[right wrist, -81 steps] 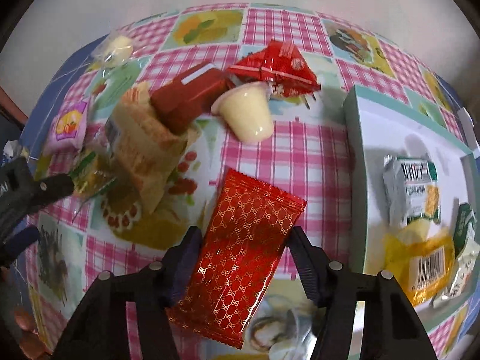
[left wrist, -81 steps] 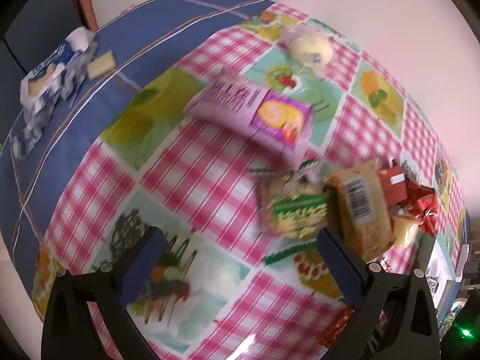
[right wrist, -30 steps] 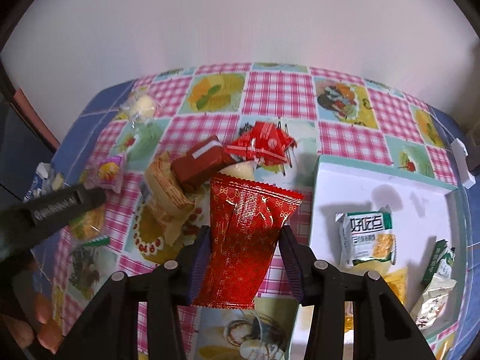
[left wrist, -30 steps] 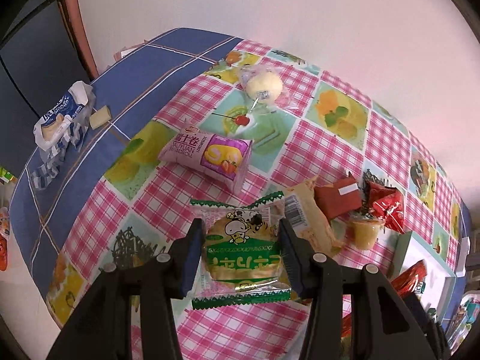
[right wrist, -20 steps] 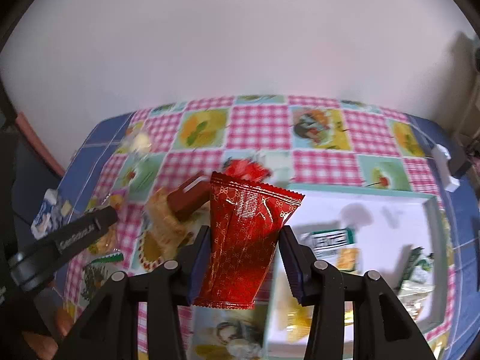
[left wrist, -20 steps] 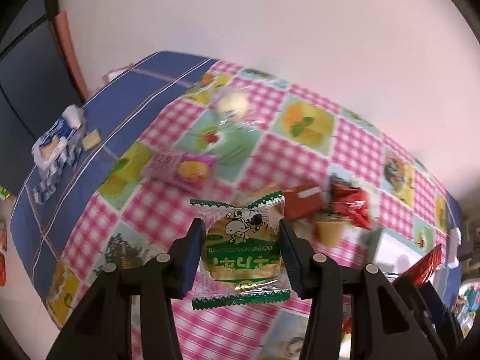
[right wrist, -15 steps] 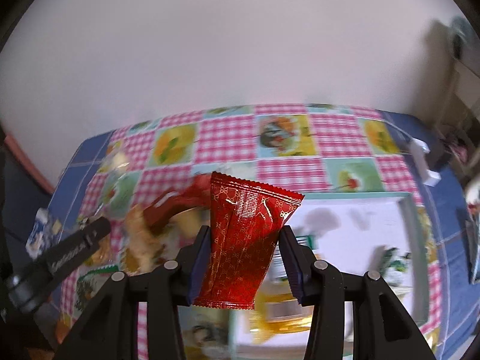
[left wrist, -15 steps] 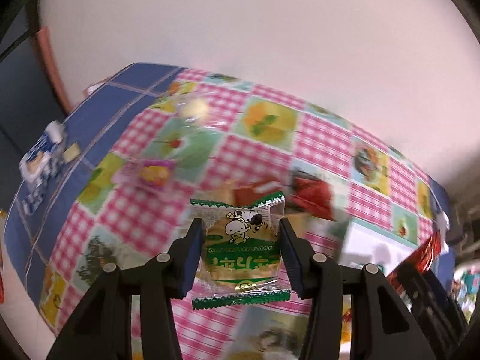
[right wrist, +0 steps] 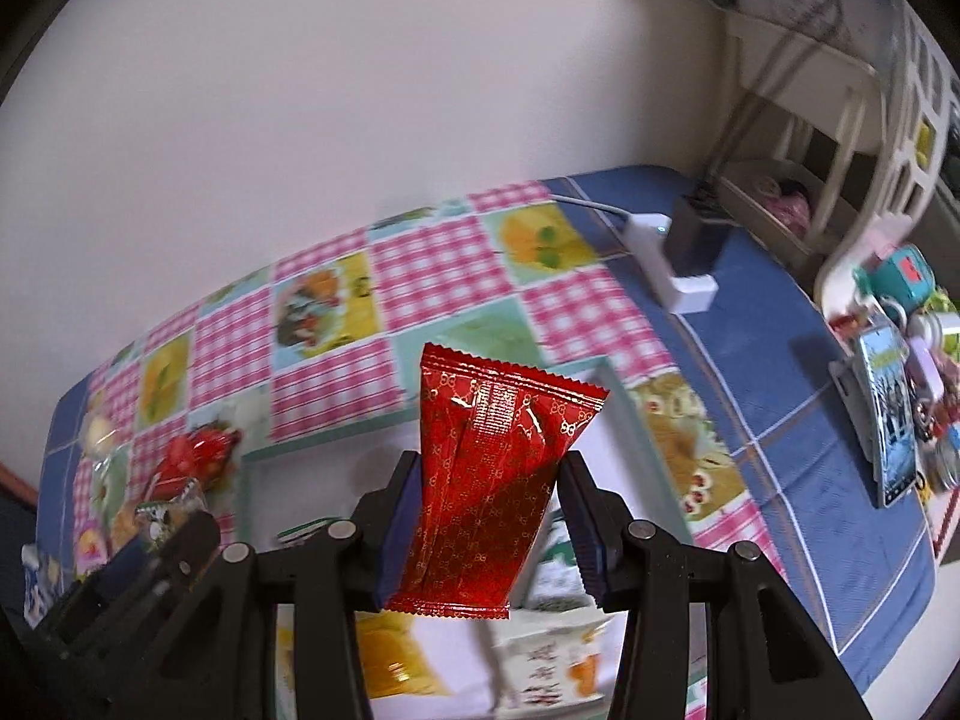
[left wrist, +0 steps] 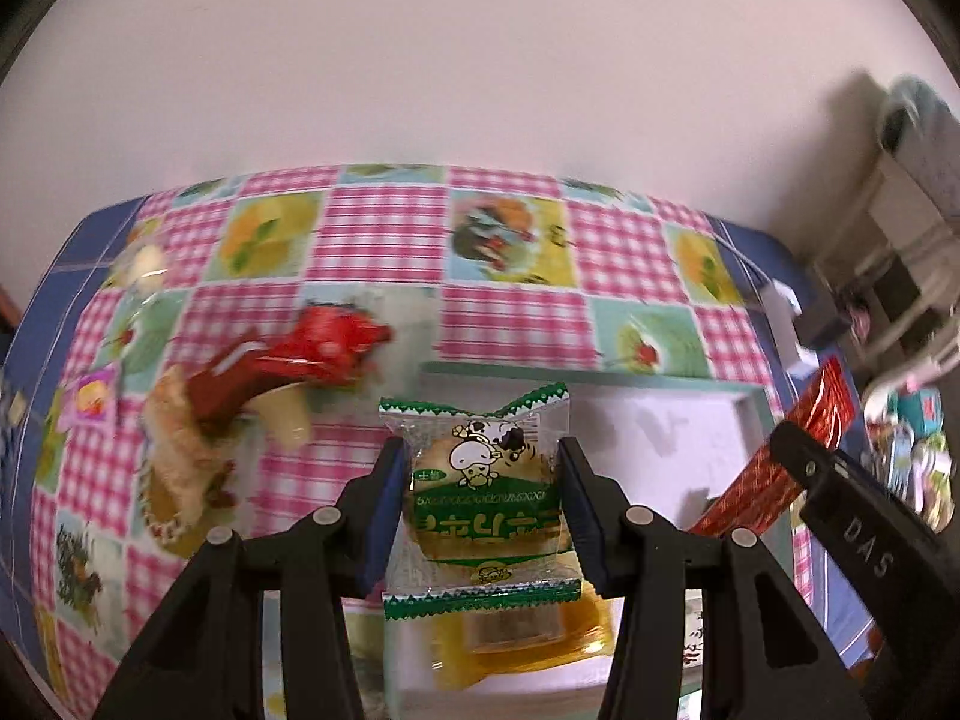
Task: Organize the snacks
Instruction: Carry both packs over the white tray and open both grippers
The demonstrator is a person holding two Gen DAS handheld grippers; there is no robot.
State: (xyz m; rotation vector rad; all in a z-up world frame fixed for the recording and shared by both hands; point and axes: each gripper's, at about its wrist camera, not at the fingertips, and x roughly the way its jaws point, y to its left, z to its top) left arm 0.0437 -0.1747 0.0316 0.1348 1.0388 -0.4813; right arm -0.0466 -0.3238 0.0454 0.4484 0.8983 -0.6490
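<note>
My left gripper [left wrist: 480, 504] is shut on a clear green-edged snack packet [left wrist: 480, 480] and holds it above the near left part of the white tray [left wrist: 690, 420]. My right gripper [right wrist: 489, 528] is shut on a red foil packet [right wrist: 492, 468] and holds it upright over the same tray [right wrist: 336, 450]. The red packet and right gripper also show at the right of the left wrist view [left wrist: 780, 468]. Several packets lie in the tray, among them a yellow one [left wrist: 528, 630].
A pile of loose snacks [left wrist: 252, 396] lies left of the tray on the checked cloth. A white charger with a black block [right wrist: 678, 252] sits on the blue cloth behind the tray. Shelves and small toys [right wrist: 888, 312] stand at the right.
Both grippers closed on their packets, lifted them off the table and swung right, from over the snack pile to above the tray.
</note>
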